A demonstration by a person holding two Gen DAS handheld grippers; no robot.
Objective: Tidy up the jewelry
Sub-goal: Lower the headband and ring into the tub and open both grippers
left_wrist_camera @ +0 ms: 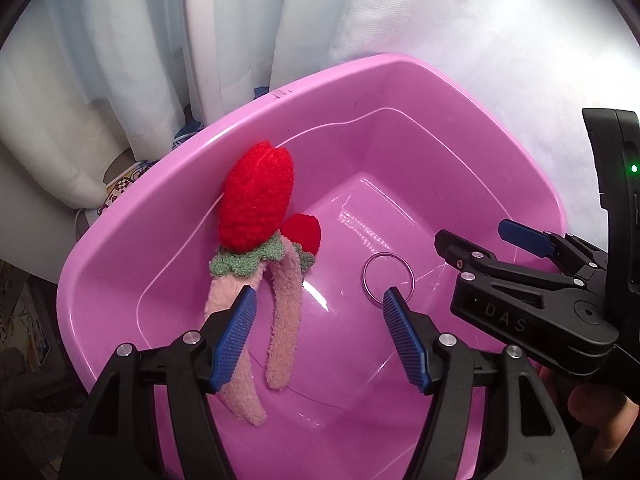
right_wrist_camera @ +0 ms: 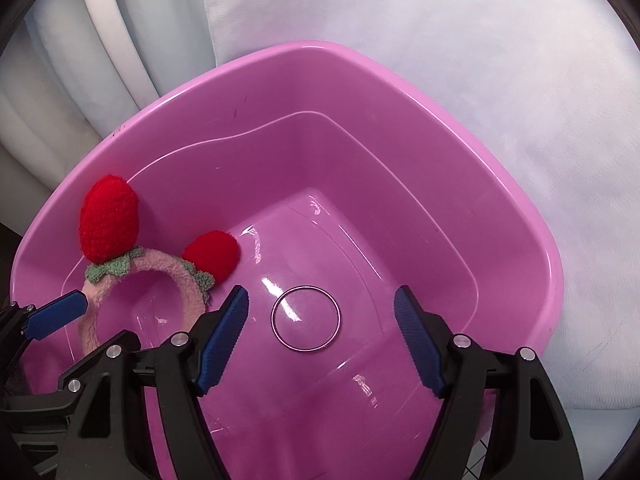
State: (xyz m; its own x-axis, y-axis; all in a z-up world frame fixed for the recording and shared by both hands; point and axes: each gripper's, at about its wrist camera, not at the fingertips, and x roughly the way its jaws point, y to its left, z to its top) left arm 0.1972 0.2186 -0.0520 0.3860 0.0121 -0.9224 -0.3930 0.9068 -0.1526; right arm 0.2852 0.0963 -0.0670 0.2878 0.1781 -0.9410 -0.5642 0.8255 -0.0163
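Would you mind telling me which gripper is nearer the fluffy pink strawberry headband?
Left. The left gripper straddles the fluffy pink strawberry headband; the right gripper hangs over the thin metal bangle, beside it.

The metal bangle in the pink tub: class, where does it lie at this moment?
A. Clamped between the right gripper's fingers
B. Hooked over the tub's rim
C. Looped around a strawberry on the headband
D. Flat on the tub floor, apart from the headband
D. The metal bangle lies flat on the floor of the pink tub, ahead of the open right gripper and clear of the strawberry headband.
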